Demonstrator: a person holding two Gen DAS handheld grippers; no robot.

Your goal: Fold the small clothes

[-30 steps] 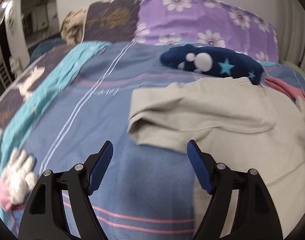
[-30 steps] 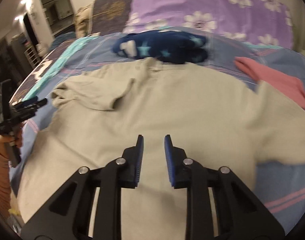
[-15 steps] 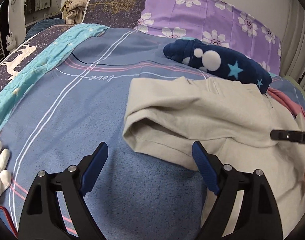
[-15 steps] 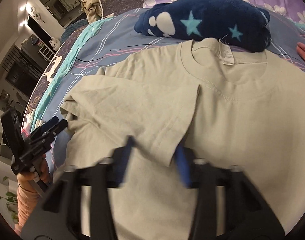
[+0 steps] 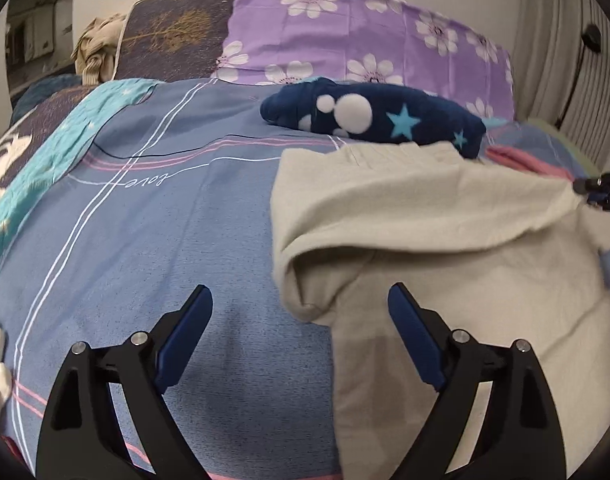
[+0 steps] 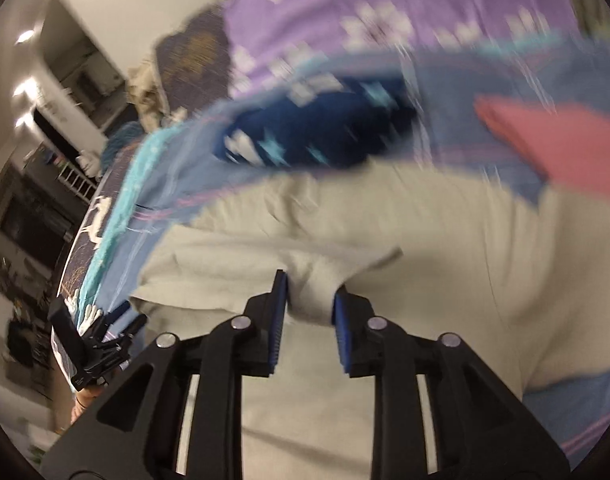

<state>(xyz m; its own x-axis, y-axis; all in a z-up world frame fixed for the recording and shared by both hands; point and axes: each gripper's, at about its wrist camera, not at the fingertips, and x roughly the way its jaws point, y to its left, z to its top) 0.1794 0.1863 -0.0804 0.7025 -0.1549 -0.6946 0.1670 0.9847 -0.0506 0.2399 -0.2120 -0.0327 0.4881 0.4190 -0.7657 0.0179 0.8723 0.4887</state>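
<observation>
I see the beige T-shirt (image 5: 445, 220) lying soft, light and floppy on the blue bed sheet (image 5: 165, 240), my right gripper (image 6: 310, 308) opening with a bunched fold between its pads, my left gripper (image 5: 301, 312) spread wide beside the sleeve edge, where I think I should pinch.

The right gripper (image 6: 310, 294) has a bunched fold of the beige T-shirt (image 6: 425, 248) between its blue pads, and its jaws are opening. The shirt lies on a blue striped bedsheet (image 6: 457, 92). Beyond it lie a navy star-patterned garment (image 6: 325, 128) and, to the right, a pink cloth (image 6: 553, 140). The left gripper (image 6: 95, 344) is at the near left. The picture is blurred.
</observation>
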